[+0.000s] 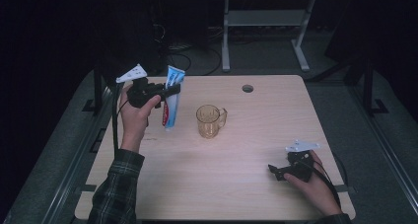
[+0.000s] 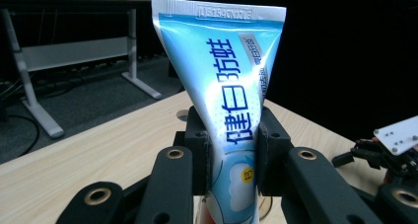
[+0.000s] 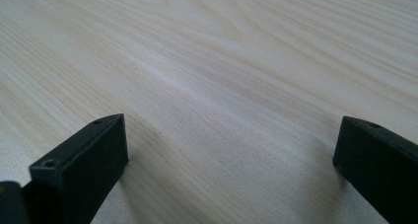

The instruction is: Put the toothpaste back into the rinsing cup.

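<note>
A blue and white toothpaste tube [image 1: 171,96] hangs upright above the table's left side, crimped end up. My left gripper [image 1: 170,92] is shut on its middle, held in a hand with a plaid sleeve. In the left gripper view both pads press the toothpaste tube [image 2: 231,105] from either side. An amber see-through mug [image 1: 210,121] stands on the wooden table [image 1: 256,184], just right of the tube. My right gripper [image 1: 275,171] rests low near the front right corner. In the right gripper view its jaws stand wide apart over bare wood, my right gripper [image 3: 231,150] holding nothing.
A round cable hole [image 1: 247,88] sits near the table's far edge. A white desk frame [image 1: 266,31] stands on the grey floor behind the table. Black rails run along both sides of the table.
</note>
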Tool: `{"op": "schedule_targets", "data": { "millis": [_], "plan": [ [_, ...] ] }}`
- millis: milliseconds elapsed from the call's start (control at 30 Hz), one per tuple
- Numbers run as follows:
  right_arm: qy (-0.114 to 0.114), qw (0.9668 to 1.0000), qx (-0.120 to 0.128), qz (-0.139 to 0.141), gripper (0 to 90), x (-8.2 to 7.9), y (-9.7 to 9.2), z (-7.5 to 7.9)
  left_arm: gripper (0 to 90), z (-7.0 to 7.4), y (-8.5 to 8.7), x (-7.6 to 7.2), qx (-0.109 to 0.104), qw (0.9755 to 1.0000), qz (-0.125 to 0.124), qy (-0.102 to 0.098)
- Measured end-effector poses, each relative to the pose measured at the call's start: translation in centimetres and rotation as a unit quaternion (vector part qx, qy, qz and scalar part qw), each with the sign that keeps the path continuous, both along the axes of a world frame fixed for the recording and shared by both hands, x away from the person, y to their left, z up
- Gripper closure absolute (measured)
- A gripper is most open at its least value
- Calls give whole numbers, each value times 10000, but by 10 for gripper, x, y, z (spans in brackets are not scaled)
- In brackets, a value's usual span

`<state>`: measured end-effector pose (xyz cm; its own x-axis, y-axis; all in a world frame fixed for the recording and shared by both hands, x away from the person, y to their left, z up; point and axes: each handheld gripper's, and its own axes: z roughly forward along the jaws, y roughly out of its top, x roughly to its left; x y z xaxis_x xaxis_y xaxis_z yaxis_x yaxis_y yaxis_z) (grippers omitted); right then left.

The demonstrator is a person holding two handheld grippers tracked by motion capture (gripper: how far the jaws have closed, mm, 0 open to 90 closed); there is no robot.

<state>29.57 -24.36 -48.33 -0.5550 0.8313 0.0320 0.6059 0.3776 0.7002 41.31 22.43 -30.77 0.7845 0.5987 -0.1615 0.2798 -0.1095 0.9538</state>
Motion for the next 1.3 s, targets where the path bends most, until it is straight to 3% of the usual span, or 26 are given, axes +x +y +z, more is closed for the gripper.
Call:
{"op": "schedule_targets", "data": {
  "millis": [767,1300],
  "plan": [
    [6,10000,3,2,0,0,0,0,722,17,-35,26,11,9996,-241,-129],
    [10,10000,-3,25,0,0,0,0,721,21,-78,42,76,9983,-507,-264]
  ]
}}
